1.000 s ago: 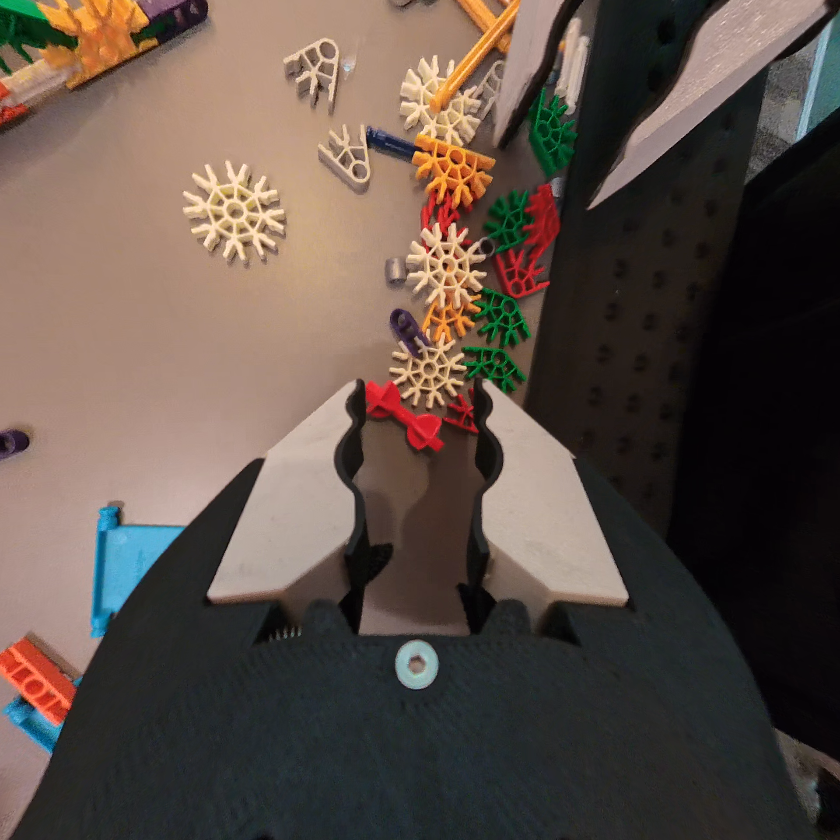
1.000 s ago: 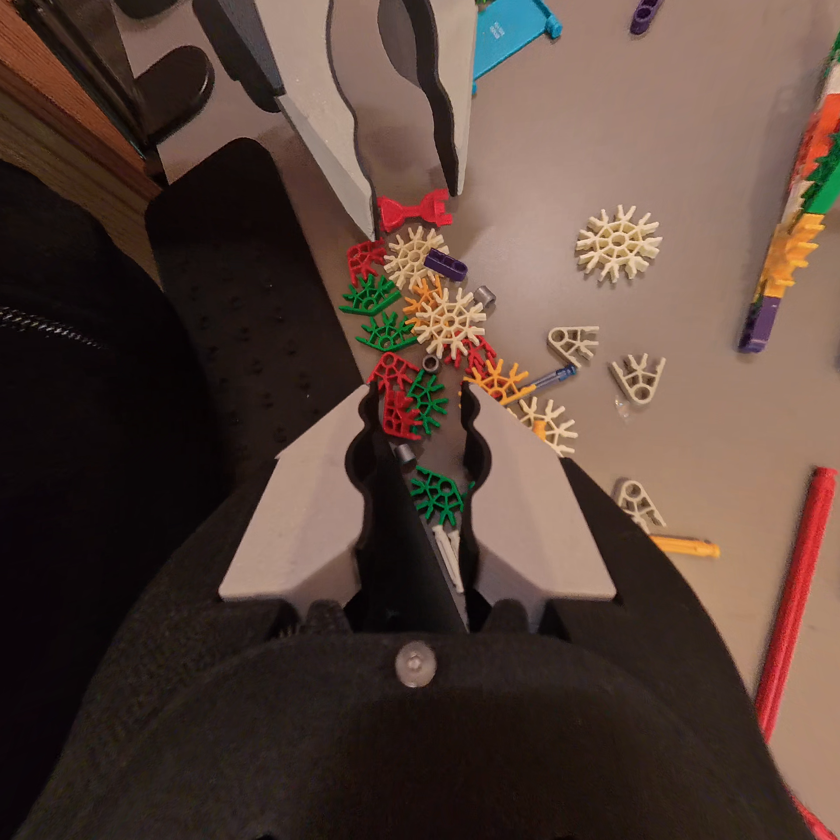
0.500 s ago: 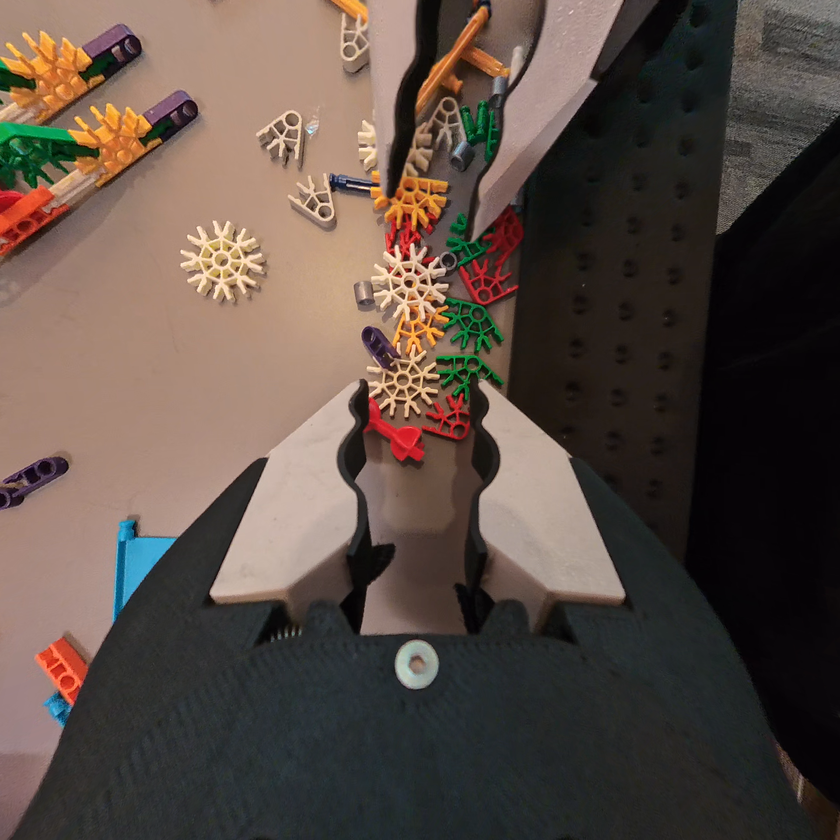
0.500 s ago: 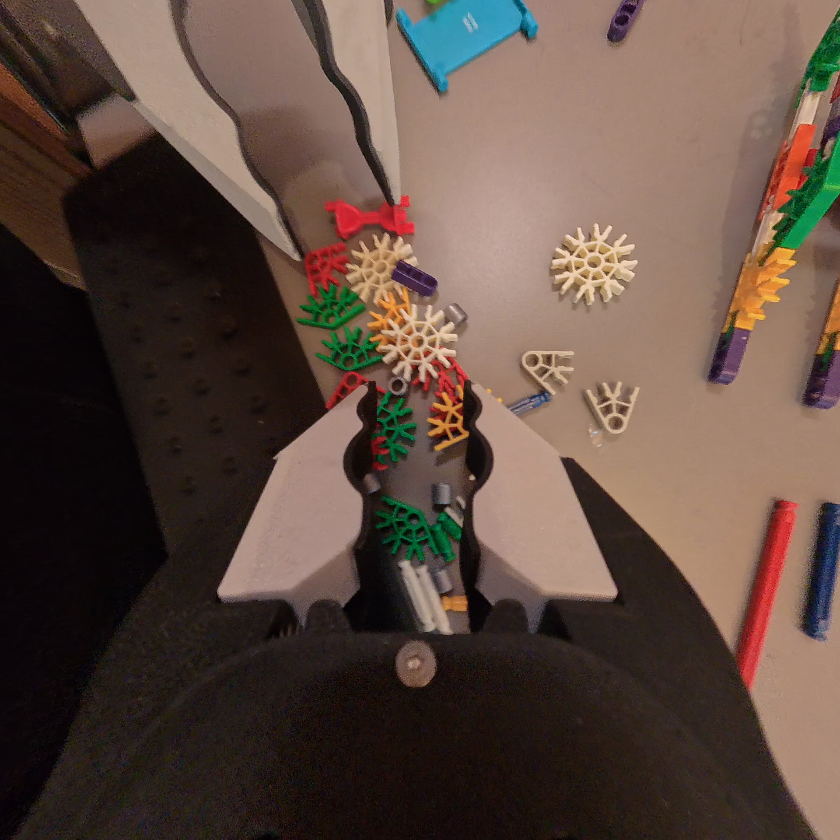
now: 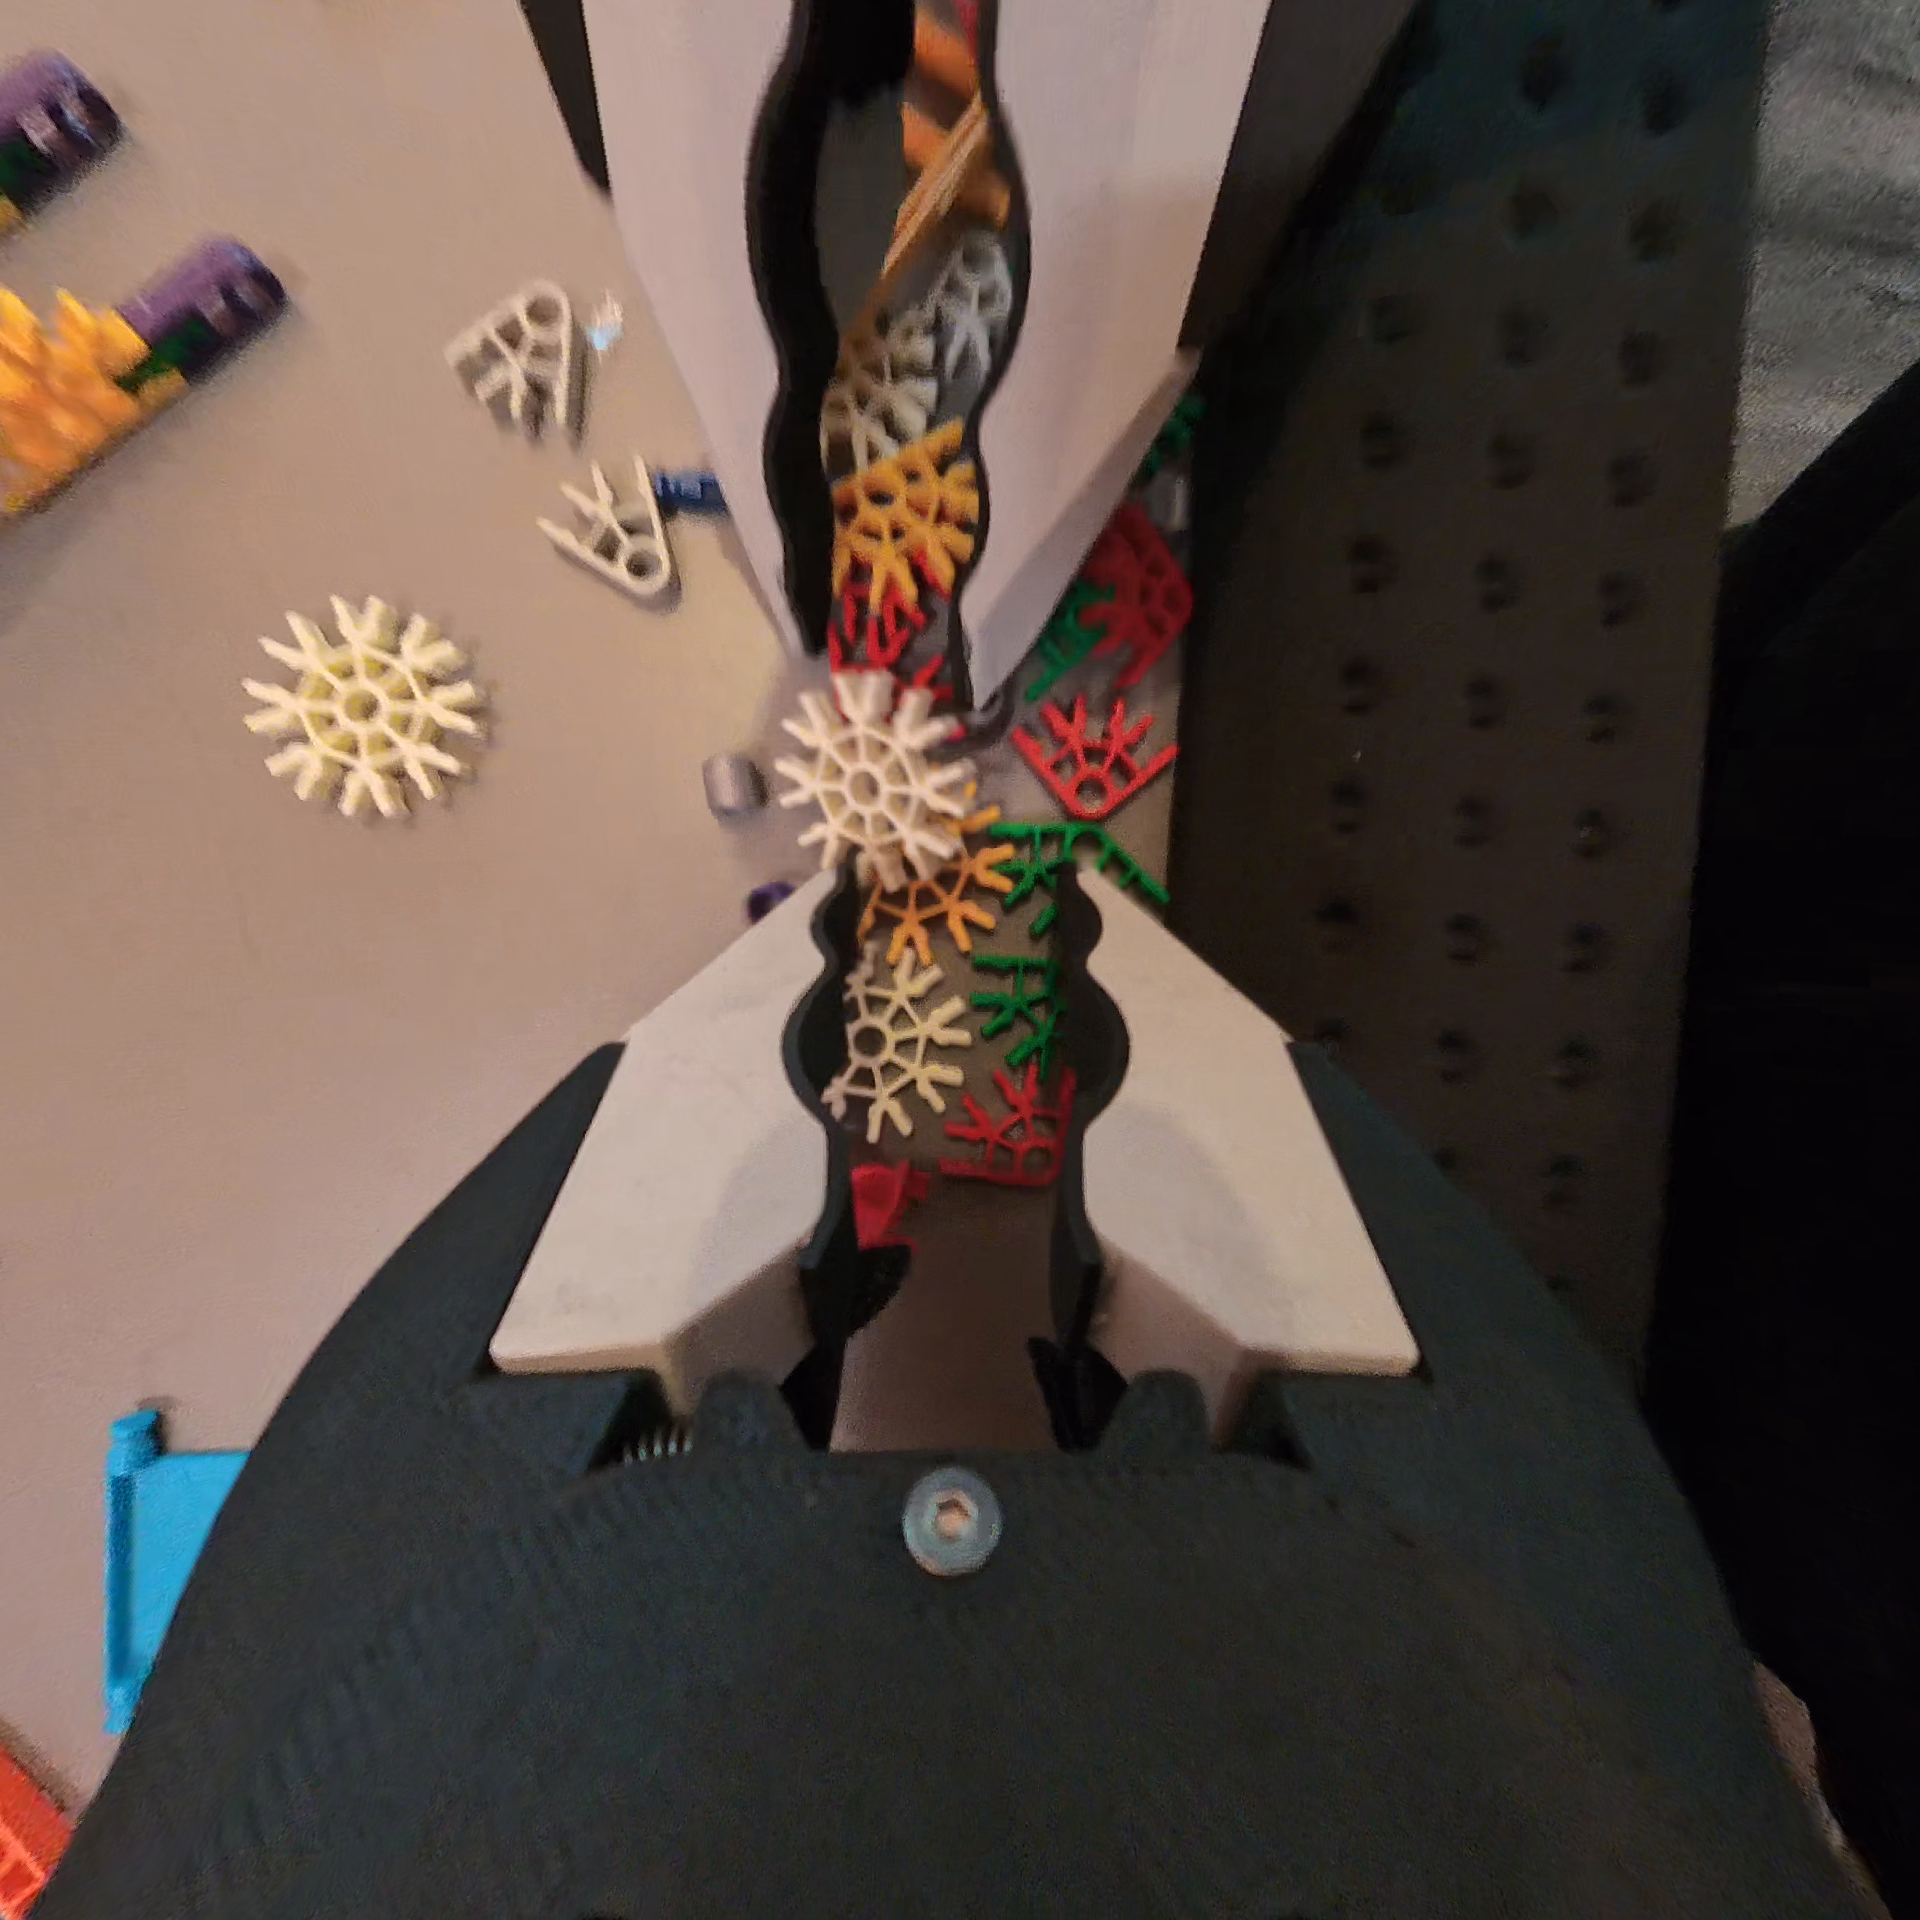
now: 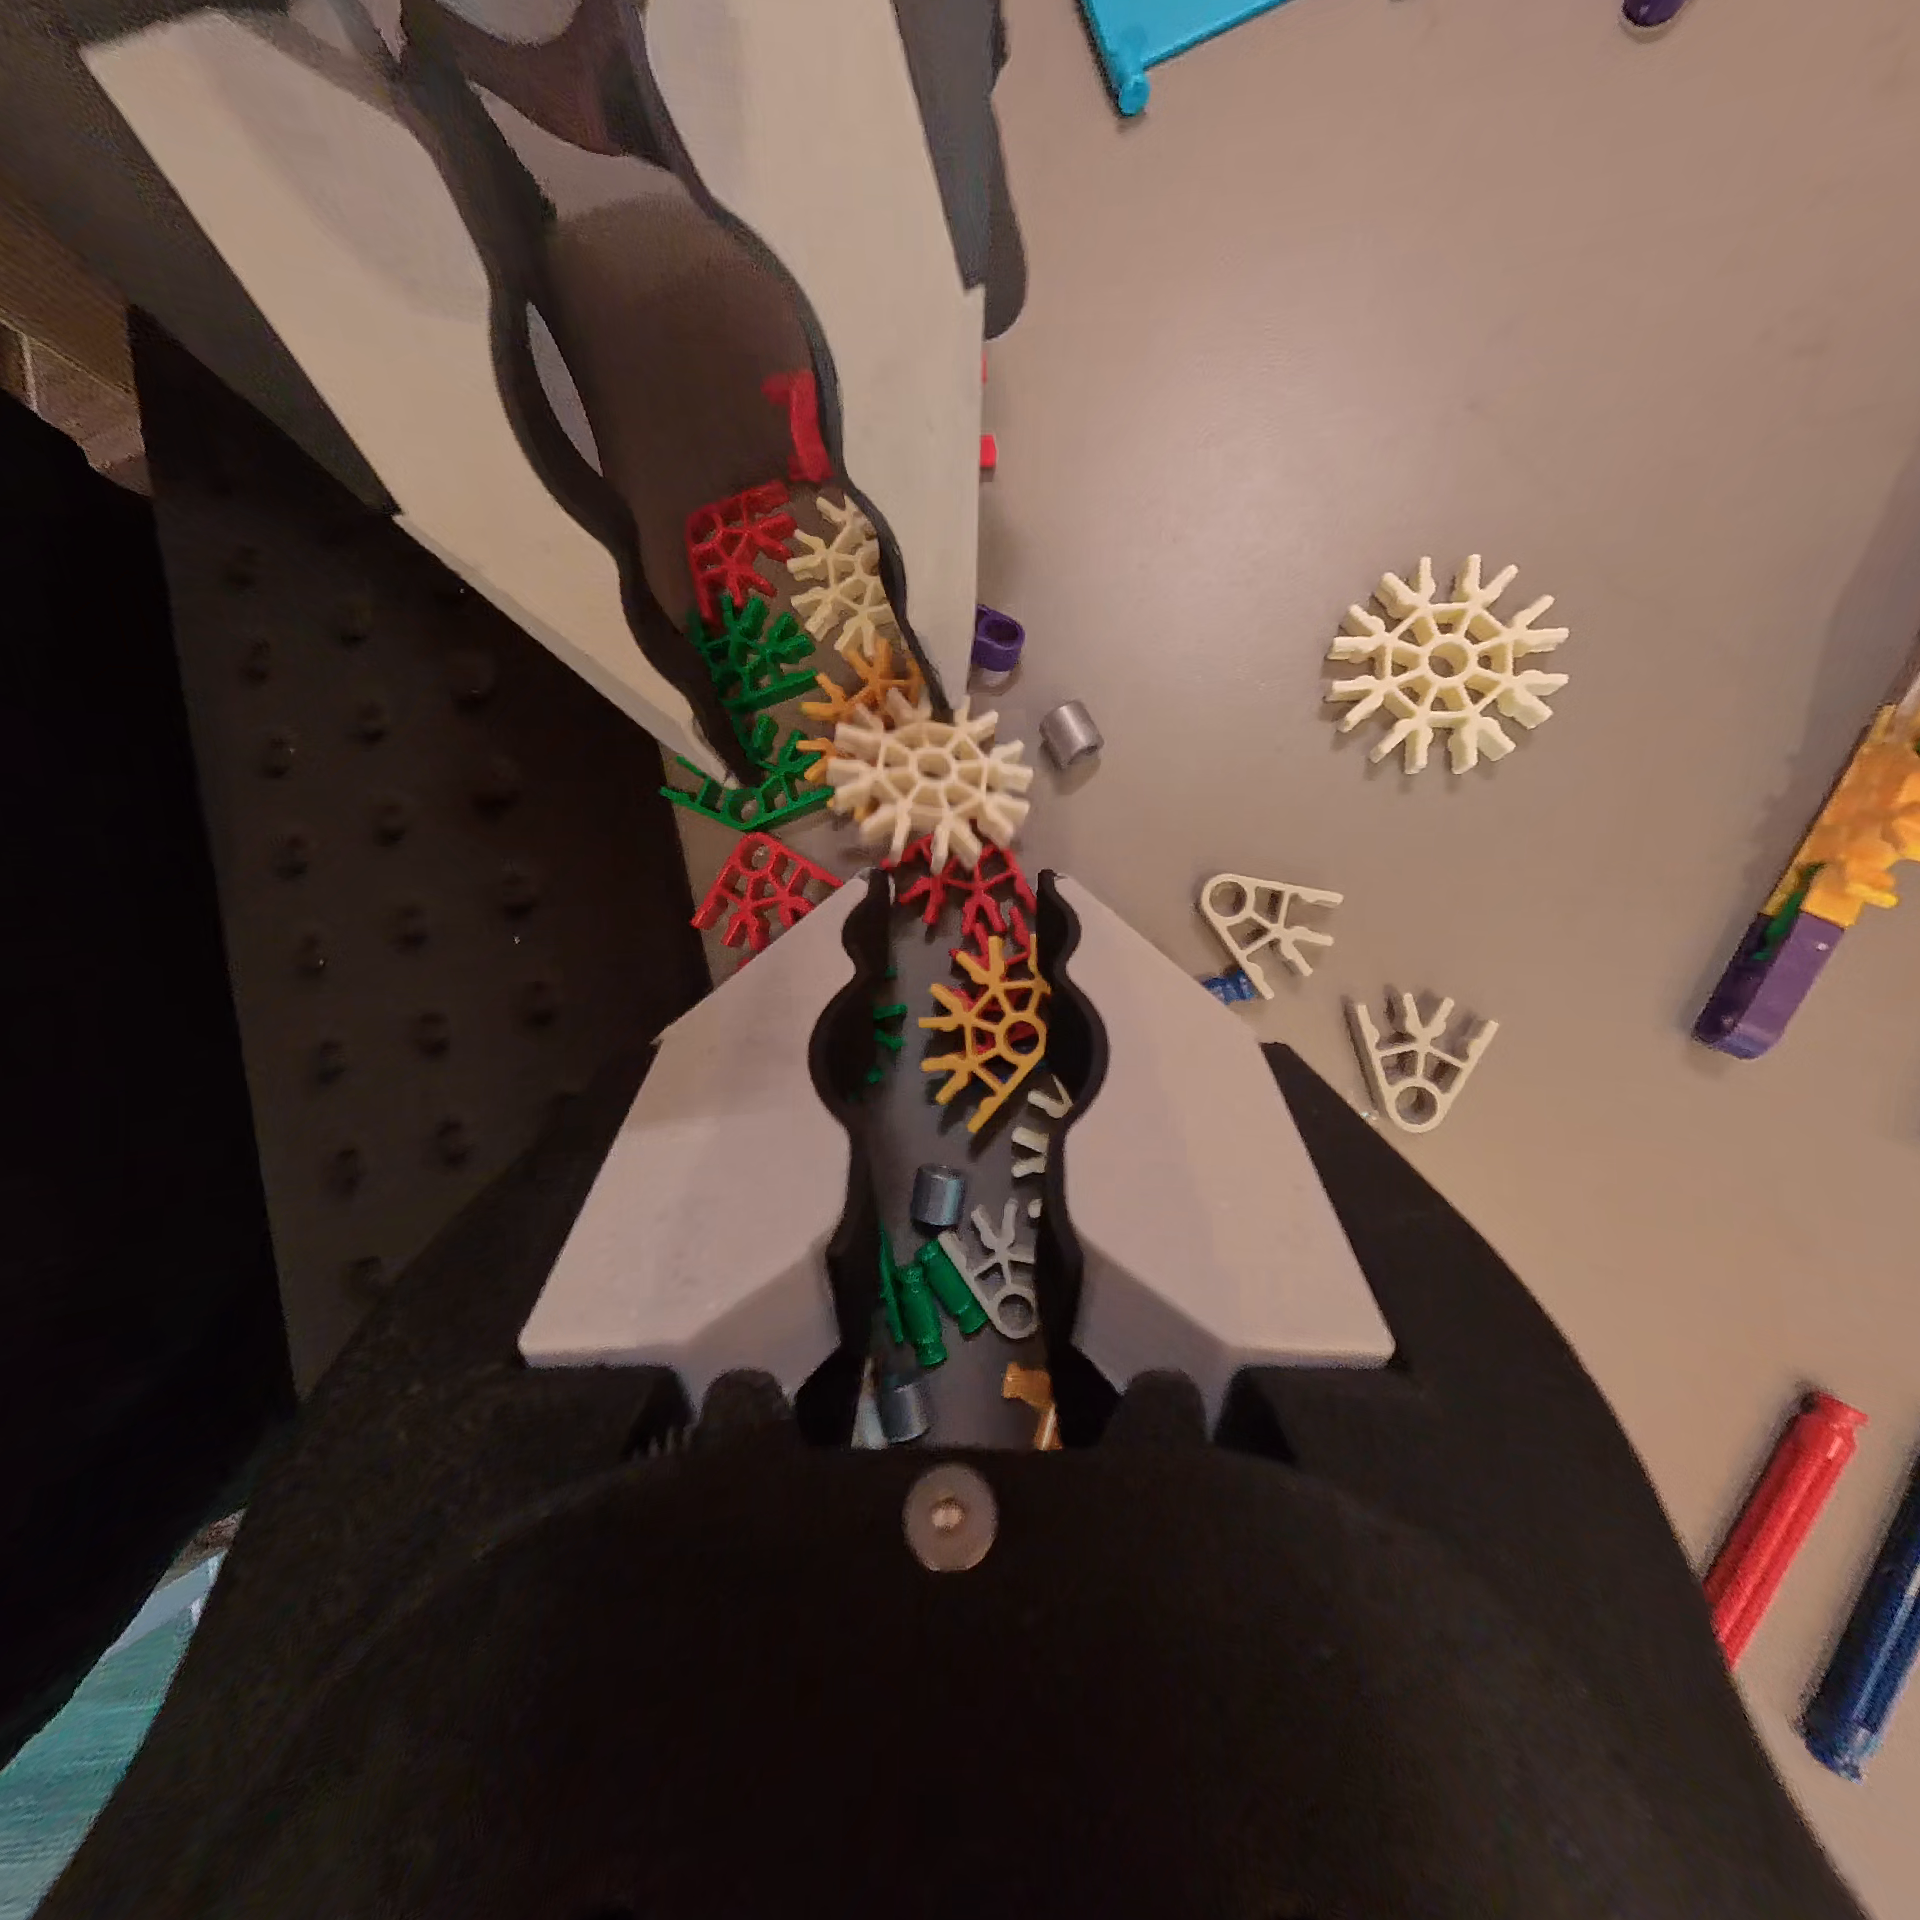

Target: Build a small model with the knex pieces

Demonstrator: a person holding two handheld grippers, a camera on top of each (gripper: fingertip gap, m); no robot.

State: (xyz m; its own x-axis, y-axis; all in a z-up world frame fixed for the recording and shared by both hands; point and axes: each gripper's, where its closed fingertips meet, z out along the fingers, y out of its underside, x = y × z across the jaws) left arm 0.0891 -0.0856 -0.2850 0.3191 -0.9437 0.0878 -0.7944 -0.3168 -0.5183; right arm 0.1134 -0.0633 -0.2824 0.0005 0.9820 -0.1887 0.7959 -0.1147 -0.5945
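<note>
Over the connector pile (image 5: 914,790), both hand-held grippers (image 5: 956,883) (image 6: 956,878) gape, empty.

The blue panel (image 5: 156,1538) is half tucked under the gripper body and its far end is cut off at the frame edge. The yellow and purple built strips (image 5: 94,353) are smeared and run off the edge, and the orange rod (image 5: 940,177) mostly hides behind the other gripper's fingers (image 5: 1101,312).

I am carrying my left gripper (image 5: 956,894), showing pale grey fingers (image 5: 675,1132), wavy black pads, textured black body, silver hex screw (image 5: 951,1536), my right gripper (image 6: 954,881) matching
</note>
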